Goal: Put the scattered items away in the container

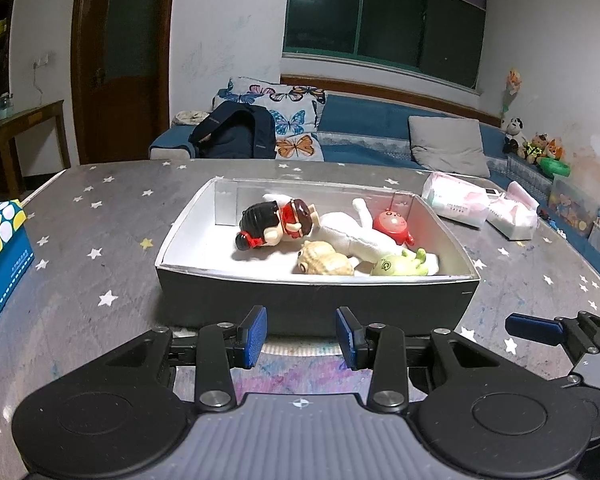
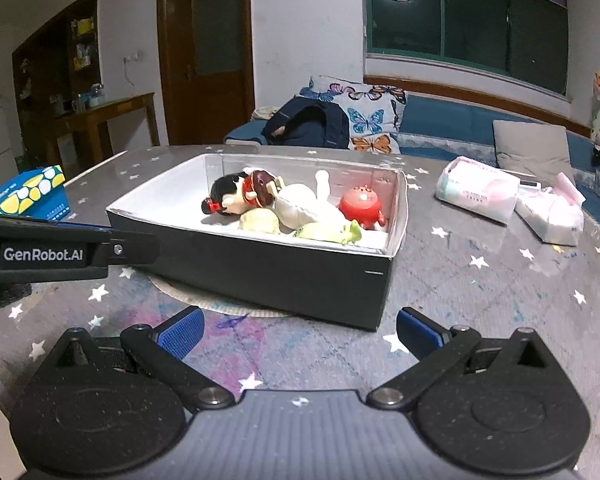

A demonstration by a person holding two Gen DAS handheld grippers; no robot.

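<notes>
A dark box (image 1: 316, 300) (image 2: 268, 276) with a white inside stands on the star-patterned table. In it lie a black-haired doll (image 1: 276, 222) (image 2: 236, 194), a white plush figure (image 1: 356, 232) (image 2: 300, 204), a red round toy (image 1: 394, 224) (image 2: 362, 202), a tan shell-like toy (image 1: 324, 262) (image 2: 260, 222) and a green toy (image 1: 400, 266) (image 2: 328, 232). My left gripper (image 1: 301, 336) hangs open just in front of the box's near wall, nothing between its blue pads. My right gripper (image 2: 298, 334) stands wide open near the box's front right corner, also empty.
A blue and yellow tissue box (image 1: 0, 256) (image 2: 32, 194) sits at the table's left. Two soft tissue packs (image 1: 460, 198) (image 2: 480, 192) lie right of the box. A sofa with cushions and a dark backpack (image 1: 236, 132) stands beyond the table.
</notes>
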